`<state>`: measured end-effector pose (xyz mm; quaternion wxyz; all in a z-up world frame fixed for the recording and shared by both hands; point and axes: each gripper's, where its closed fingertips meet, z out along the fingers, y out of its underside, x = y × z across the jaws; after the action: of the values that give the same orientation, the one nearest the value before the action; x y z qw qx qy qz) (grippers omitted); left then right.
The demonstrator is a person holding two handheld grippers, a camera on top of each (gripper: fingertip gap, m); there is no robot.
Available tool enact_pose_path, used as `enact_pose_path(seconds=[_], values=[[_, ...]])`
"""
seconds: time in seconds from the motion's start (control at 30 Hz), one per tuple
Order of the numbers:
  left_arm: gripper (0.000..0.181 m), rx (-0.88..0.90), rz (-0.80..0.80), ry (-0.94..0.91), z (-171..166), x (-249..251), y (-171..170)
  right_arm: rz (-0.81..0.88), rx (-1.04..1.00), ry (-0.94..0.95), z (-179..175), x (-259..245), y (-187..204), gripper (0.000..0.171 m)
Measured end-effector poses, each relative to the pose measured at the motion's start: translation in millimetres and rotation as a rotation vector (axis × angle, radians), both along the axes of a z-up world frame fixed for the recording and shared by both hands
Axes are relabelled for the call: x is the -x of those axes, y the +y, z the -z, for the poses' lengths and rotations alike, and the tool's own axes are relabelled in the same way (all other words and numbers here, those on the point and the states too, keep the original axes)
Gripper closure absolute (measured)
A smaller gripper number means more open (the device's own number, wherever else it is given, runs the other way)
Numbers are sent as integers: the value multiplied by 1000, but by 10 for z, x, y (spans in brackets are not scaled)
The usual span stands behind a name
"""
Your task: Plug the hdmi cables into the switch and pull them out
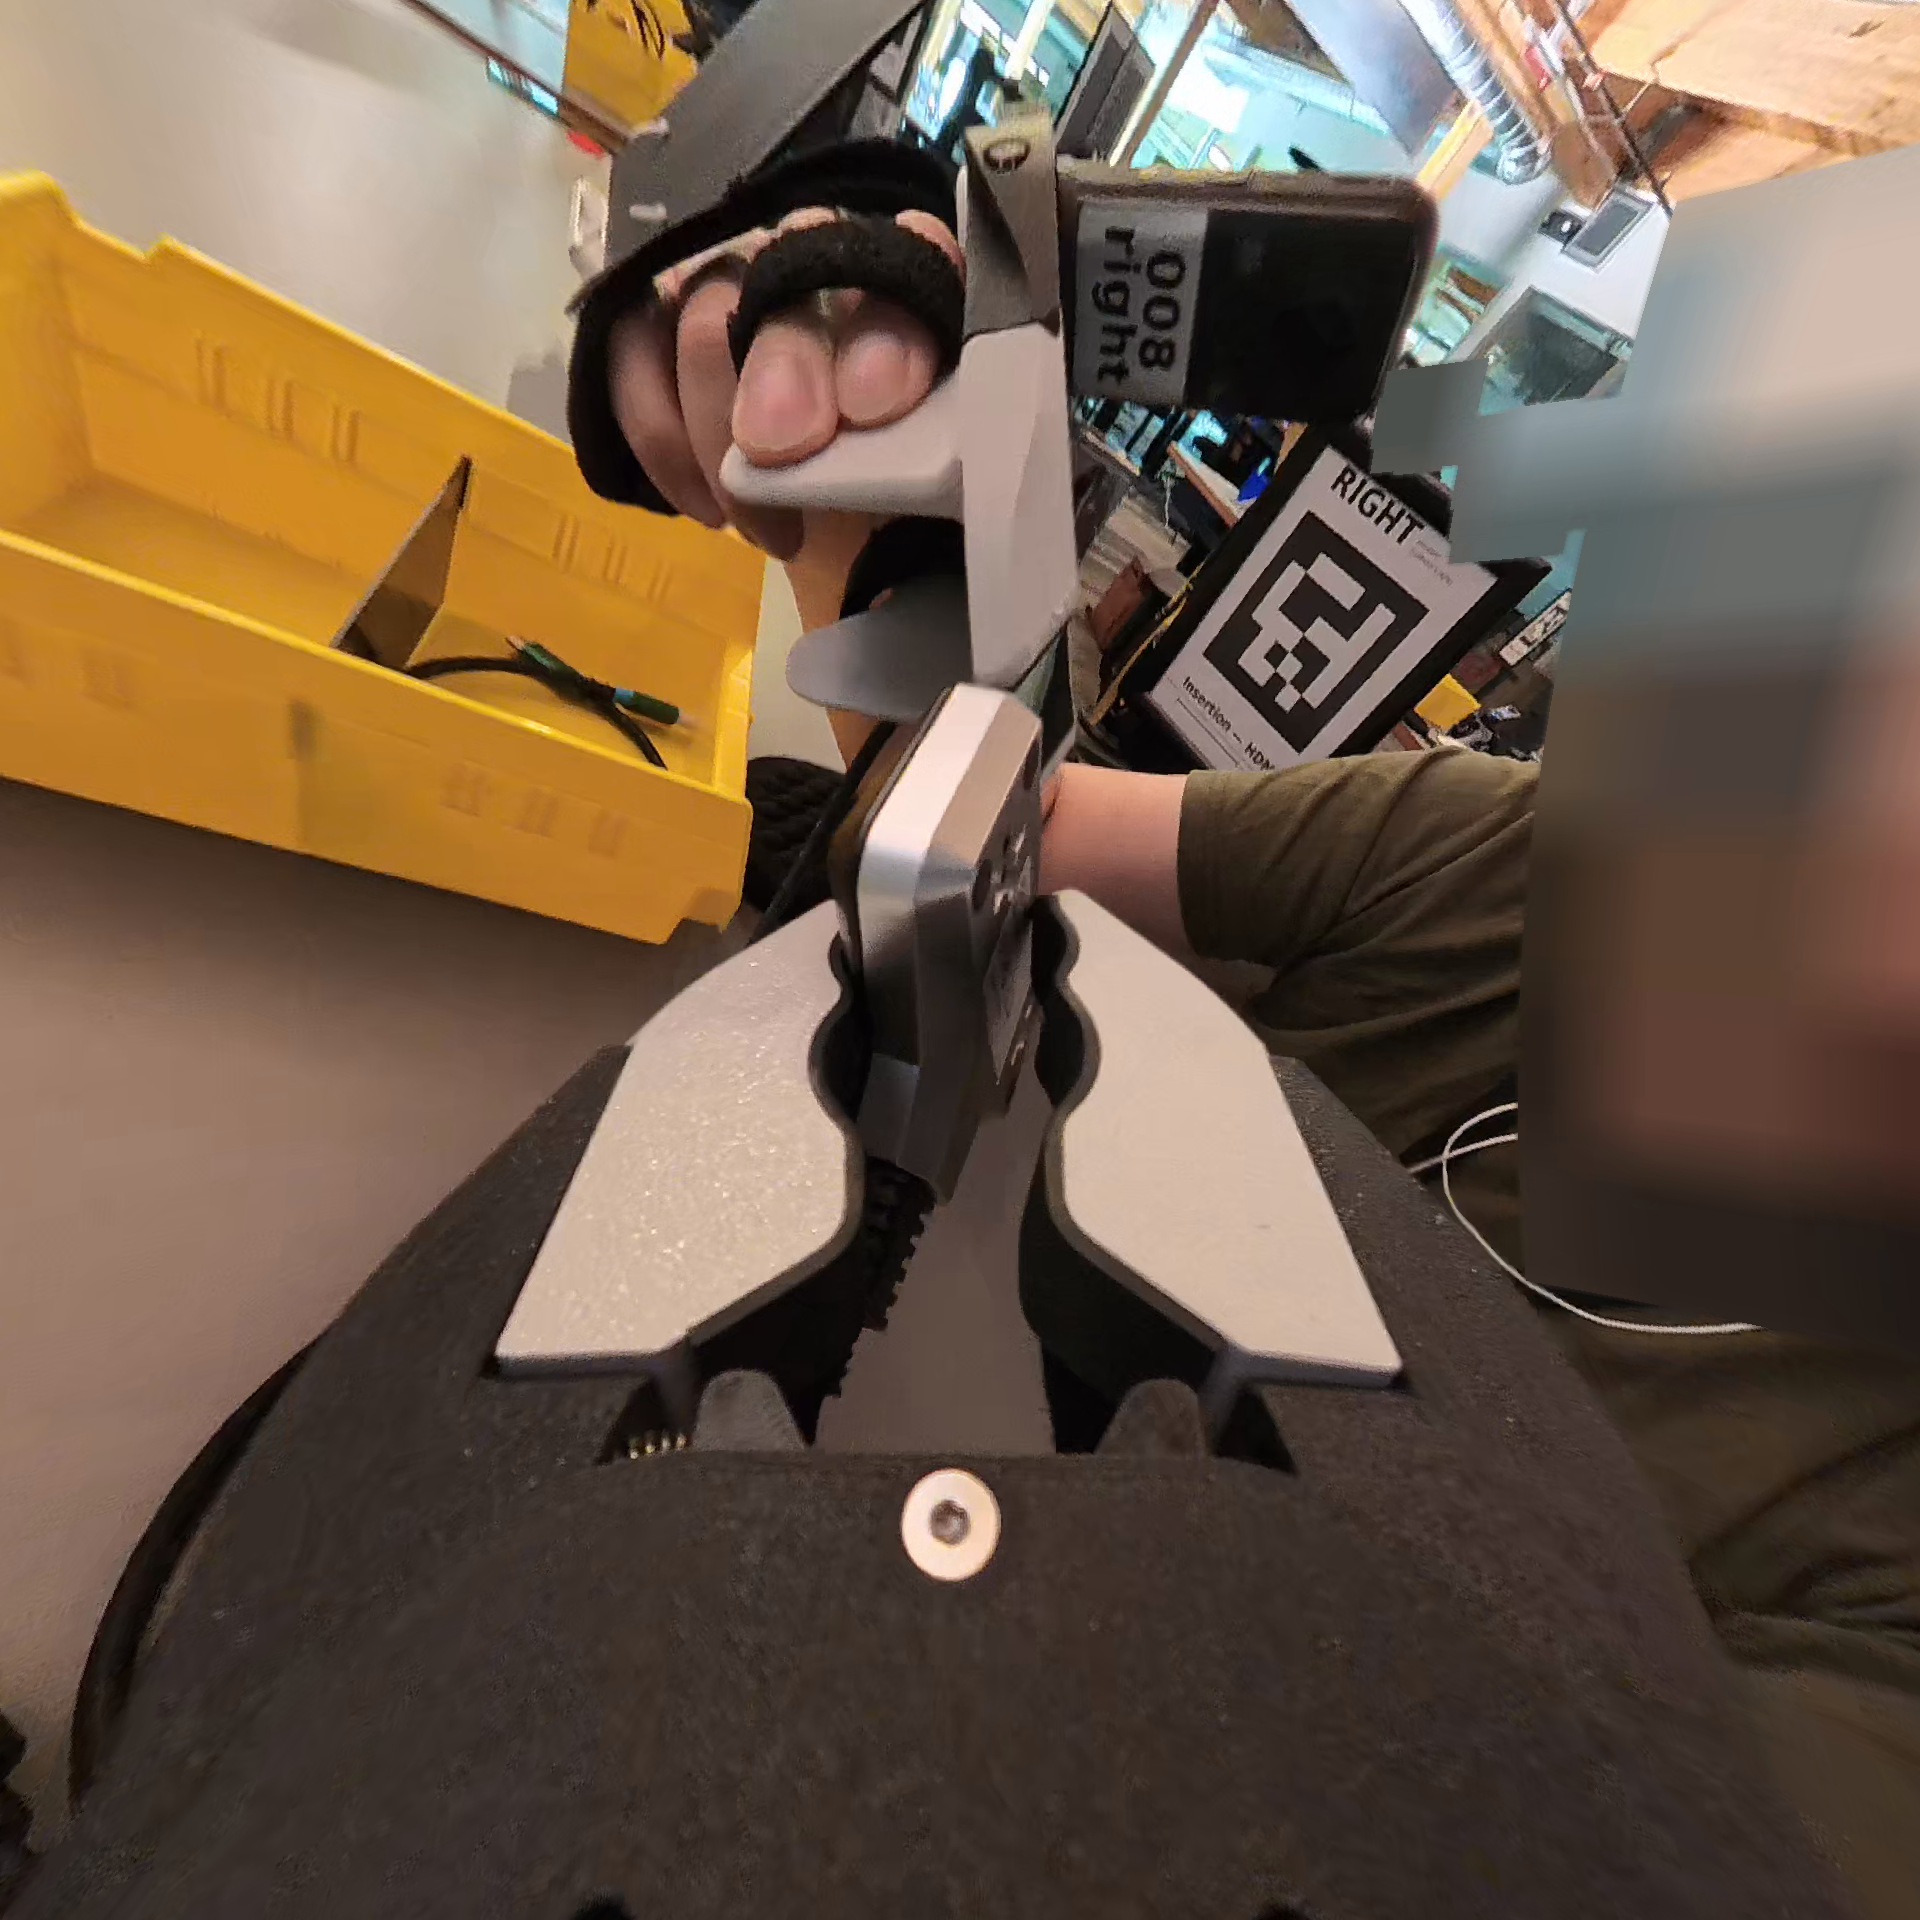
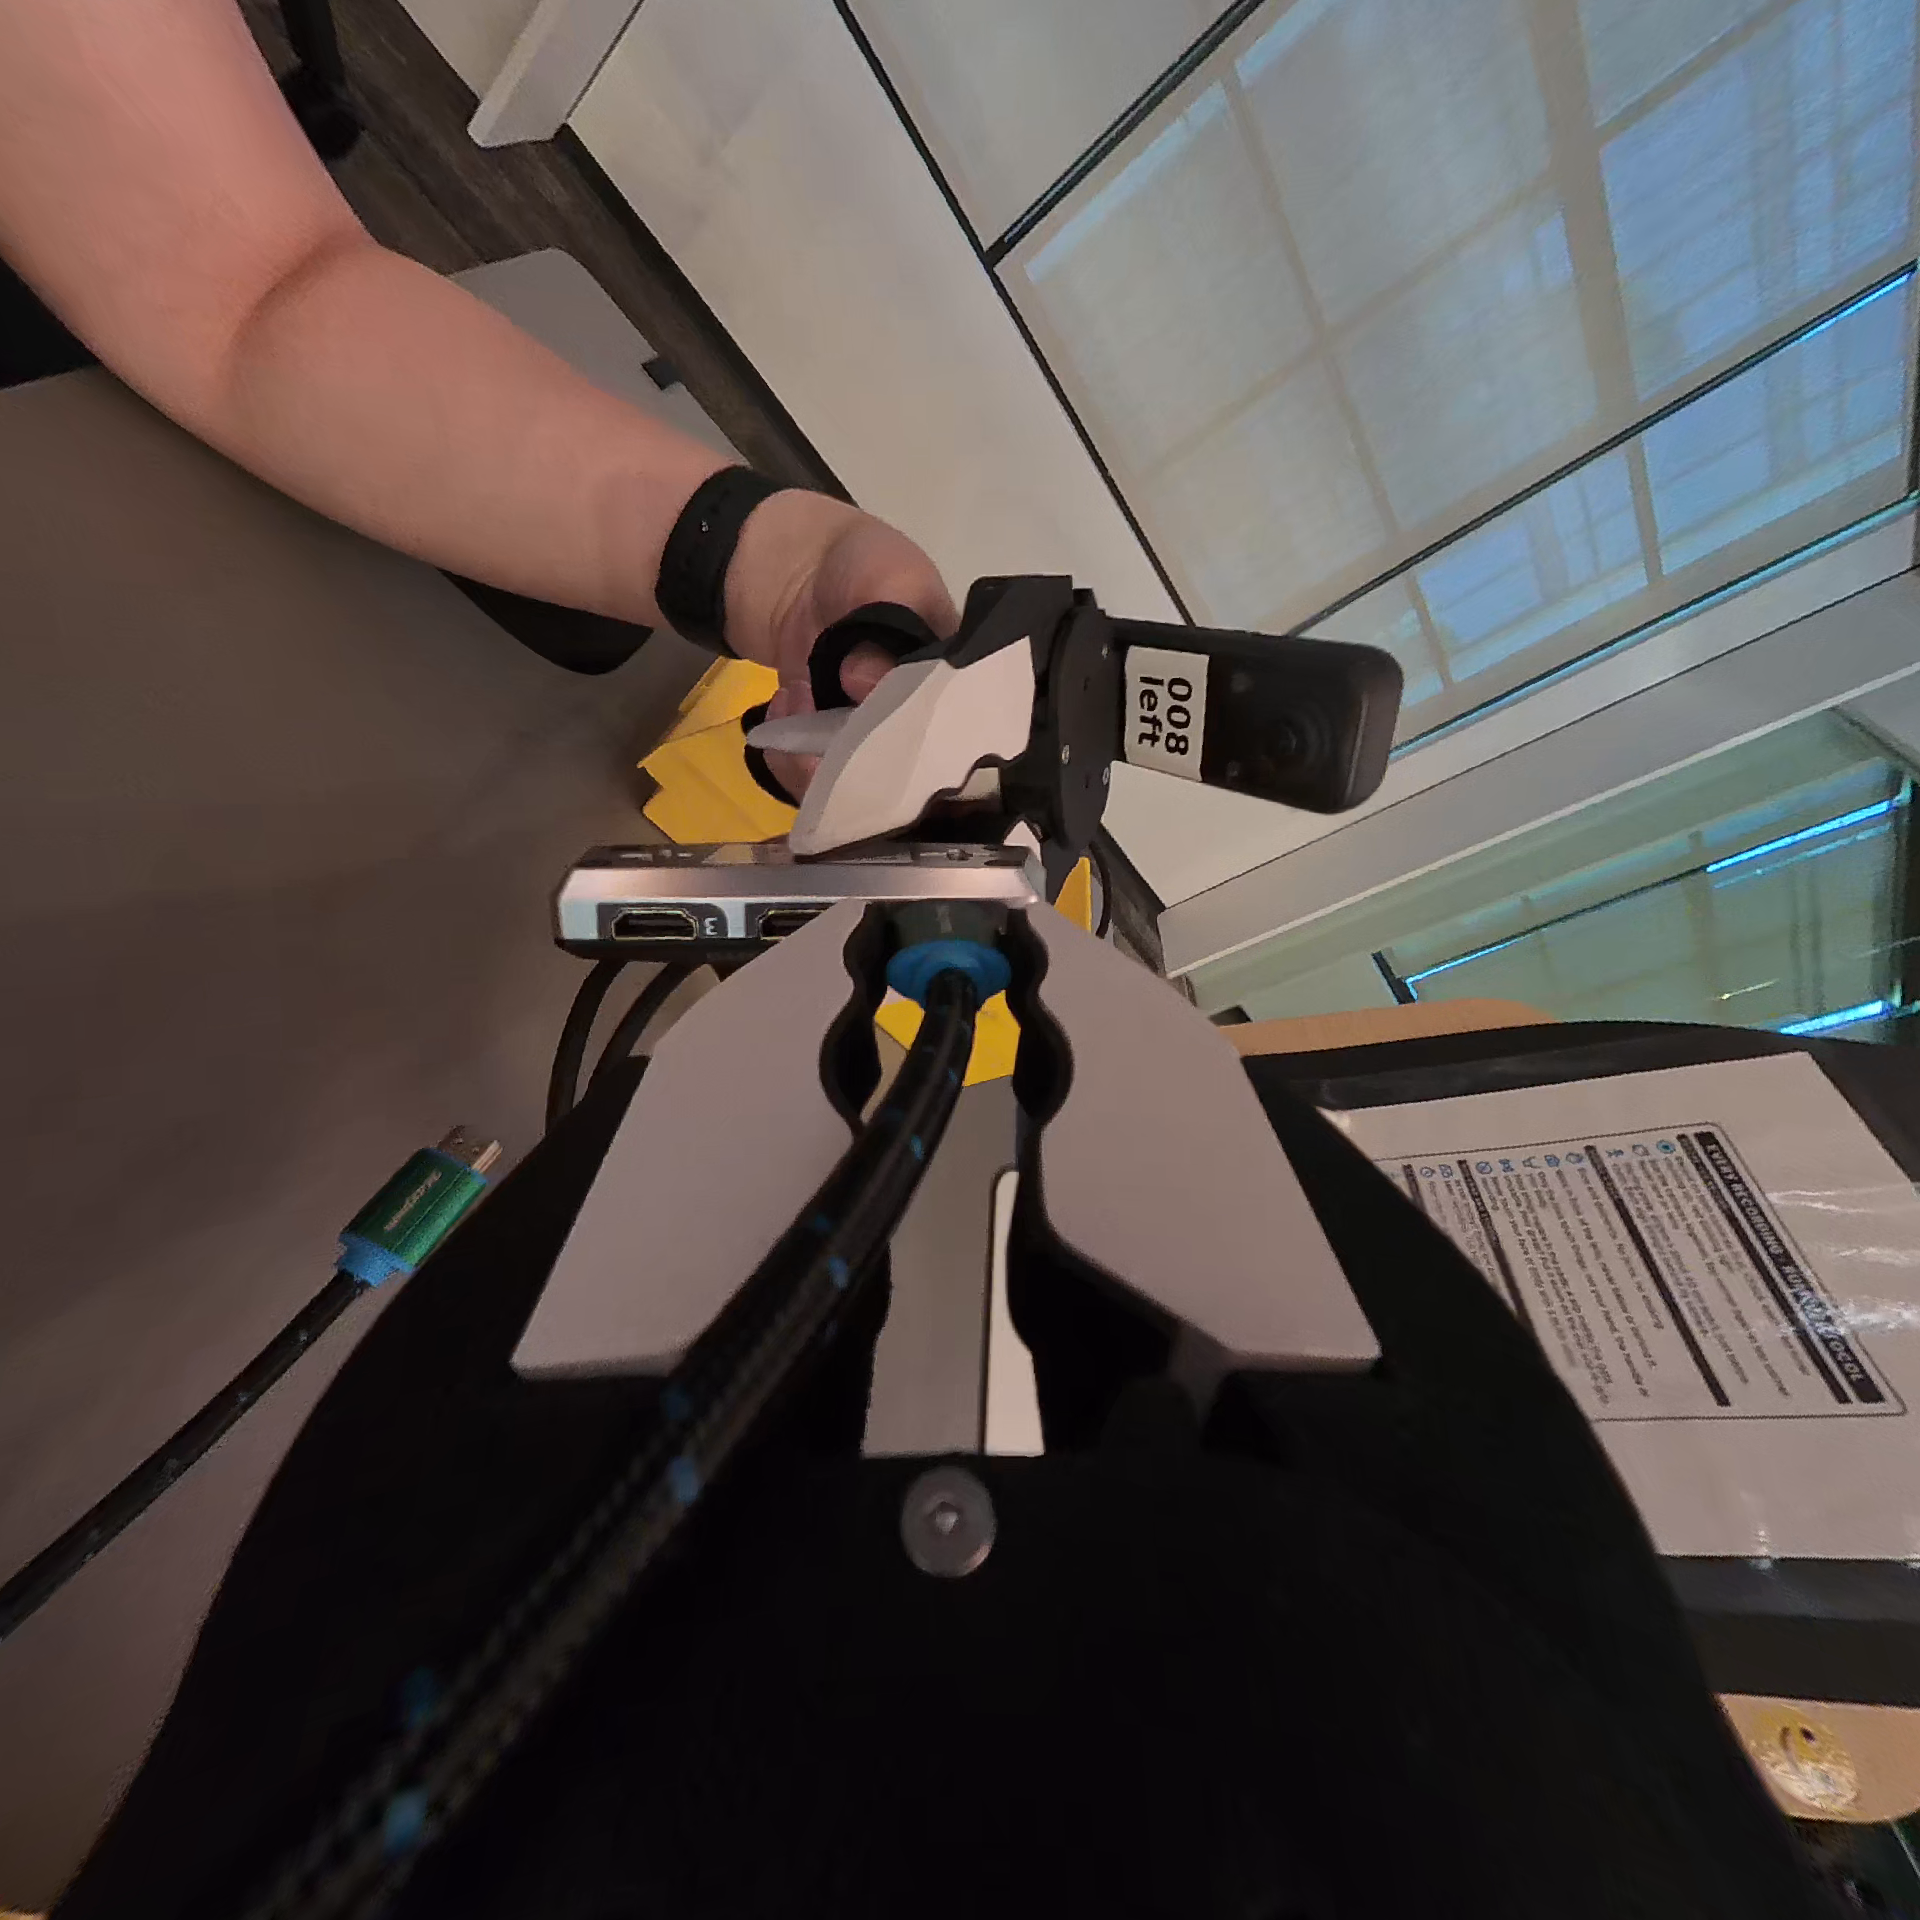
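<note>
My left gripper [image 1: 945,935] is shut on a silver HDMI switch [image 1: 935,831] and holds it up on edge above the table. In the right wrist view the switch [image 2: 800,894] lies crosswise with two free ports [image 2: 655,923] facing me. My right gripper [image 2: 940,935] is shut on a dark HDMI plug [image 2: 940,916] with a blue collar, which sits in the switch's right-hand port. Its black braided cable [image 2: 904,1122] runs back between the fingers. The left gripper [image 2: 821,842] clamps the switch from behind. A second cable with a green plug [image 2: 416,1205] lies loose on the table.
A yellow bin [image 1: 312,582] stands at the left with a cable [image 1: 582,686] in it. A black-and-white marker sign [image 1: 1340,613] stands behind. A printed sheet [image 2: 1621,1247] lies to the right. The person's arms and body are close by on the grey table [image 2: 208,831]. The grippers are tip to tip, or close to it.
</note>
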<state>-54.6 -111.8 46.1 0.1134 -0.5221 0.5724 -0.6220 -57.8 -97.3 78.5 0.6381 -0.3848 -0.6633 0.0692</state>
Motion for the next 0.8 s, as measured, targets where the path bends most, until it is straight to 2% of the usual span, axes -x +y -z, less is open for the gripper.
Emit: enact_pose_path(seconds=[0.13,0.2,0.33,0.57,0.8], values=[[129,59,62,-92,-104,-23,-97,-38,-30,-1,-24,-31,-58,148],[126,77,81,-109,-100,-34,-114,-52,-46,-16,-4,-48,-68,148],[151,64,54,-81,-17,-89,-71,-85,-42,-17,15,-28,-95,148],[153,-89,-55,3,93,-112,102,-5,-11,-53,124,-90,62,148],[154,-28,-65,30,108,-100,220,57,-23,-46,160,-111,201,149]])
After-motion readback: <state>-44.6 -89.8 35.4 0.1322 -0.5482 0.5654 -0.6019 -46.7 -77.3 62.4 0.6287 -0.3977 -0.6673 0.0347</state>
